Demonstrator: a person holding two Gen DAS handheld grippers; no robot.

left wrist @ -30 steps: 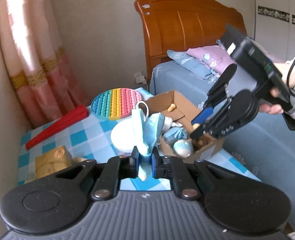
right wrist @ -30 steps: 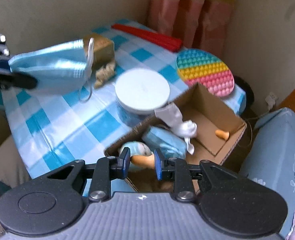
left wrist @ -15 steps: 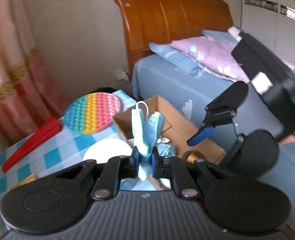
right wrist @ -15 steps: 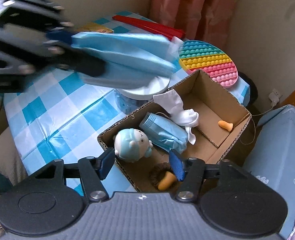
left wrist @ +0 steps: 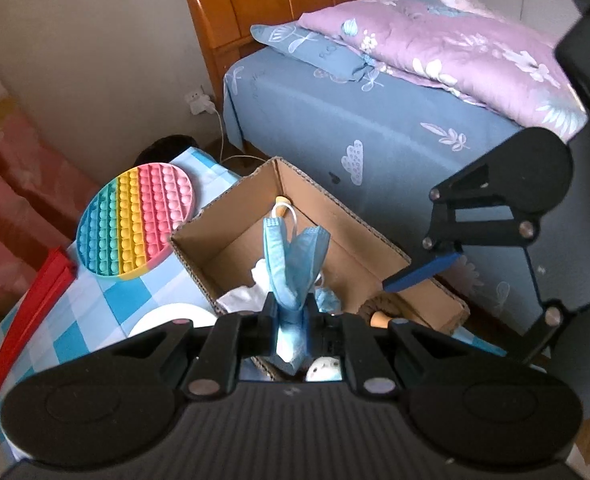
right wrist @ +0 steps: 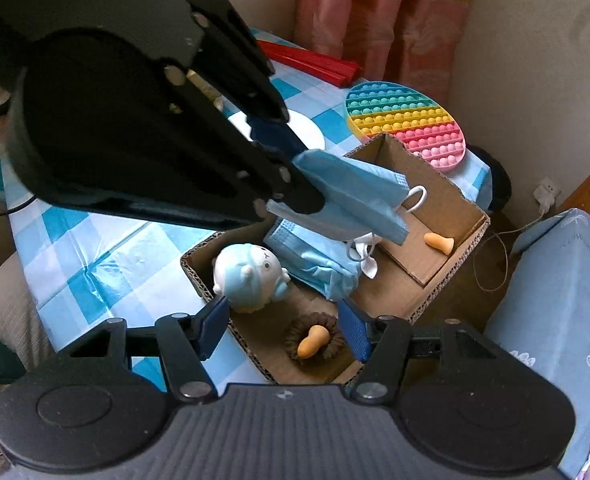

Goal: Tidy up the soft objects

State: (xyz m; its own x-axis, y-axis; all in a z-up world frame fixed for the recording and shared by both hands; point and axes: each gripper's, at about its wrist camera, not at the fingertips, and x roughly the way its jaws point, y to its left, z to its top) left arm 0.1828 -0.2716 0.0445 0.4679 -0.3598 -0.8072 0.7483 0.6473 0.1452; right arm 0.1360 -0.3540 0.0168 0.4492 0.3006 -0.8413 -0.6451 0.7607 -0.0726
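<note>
So the left gripper point(left wrist: 291, 330) is clamped tight on a blue mask point(right wrist: 355, 192) and has swung in from over the tabletop to hang right above the box point(right wrist: 447, 200), looks like a drop is next. The right gripper point(right wrist: 285, 330) has just opened about halfway, nothing between its pads, above the box's near corner. Already inside: a plush point(right wrist: 249, 278), another mask, and what might be a sock.

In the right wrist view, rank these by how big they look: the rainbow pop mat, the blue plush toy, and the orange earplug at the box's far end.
1. rainbow pop mat
2. blue plush toy, though it sits nearer the camera
3. orange earplug
</note>
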